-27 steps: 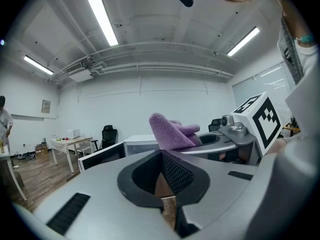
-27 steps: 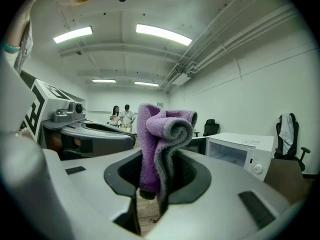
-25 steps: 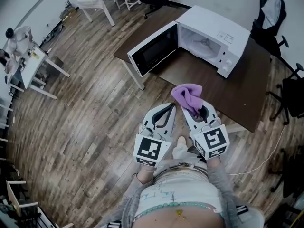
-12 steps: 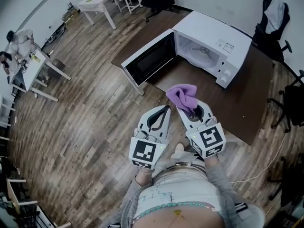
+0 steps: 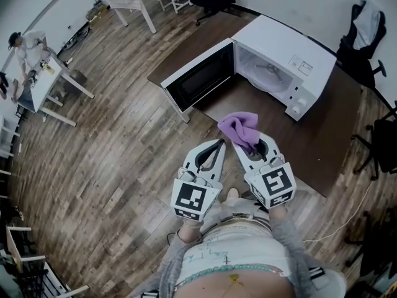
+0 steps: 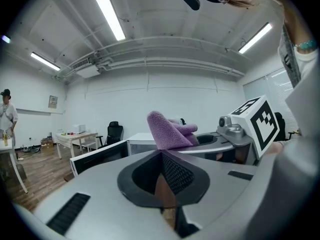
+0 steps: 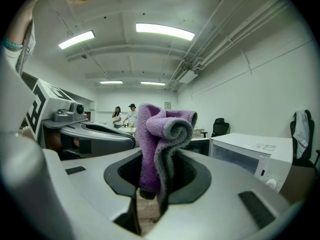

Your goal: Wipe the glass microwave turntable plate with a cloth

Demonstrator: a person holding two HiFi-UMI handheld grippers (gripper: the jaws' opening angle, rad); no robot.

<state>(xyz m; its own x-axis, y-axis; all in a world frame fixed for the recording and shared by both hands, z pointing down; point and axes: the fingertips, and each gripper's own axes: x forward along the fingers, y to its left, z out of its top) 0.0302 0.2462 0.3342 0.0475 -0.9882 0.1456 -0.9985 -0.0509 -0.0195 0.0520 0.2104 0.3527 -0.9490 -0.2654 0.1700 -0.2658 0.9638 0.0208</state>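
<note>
— Inside the microwave, what lies there?
— One glass turntable plate, flat on the cavity floor. The single door stands swung wide to the cavity's left.
— And the cloth?
— One purple cloth, well short of the microwave's front, clamped between the jaws of the right gripper. A folded lump of it sticks up above the tips.
— The other gripper?
— The left gripper rides just beside the right one, on the door's side, jaws pressed together with nothing between them. That makes two grippers, both pointing toward the microwave.
— Room to move?
— The microwave sits on one brown table. Bare tabletop stretches in front of the cavity, and the door's free end reaches near the table's left edge. Wood floor lies open on the door's side.
— Do the views differ?
— Only the head view shows the plate. The right gripper view shows the microwave's control side and two people far off. The left gripper view shows the door's dark window and one person at its left edge.
</note>
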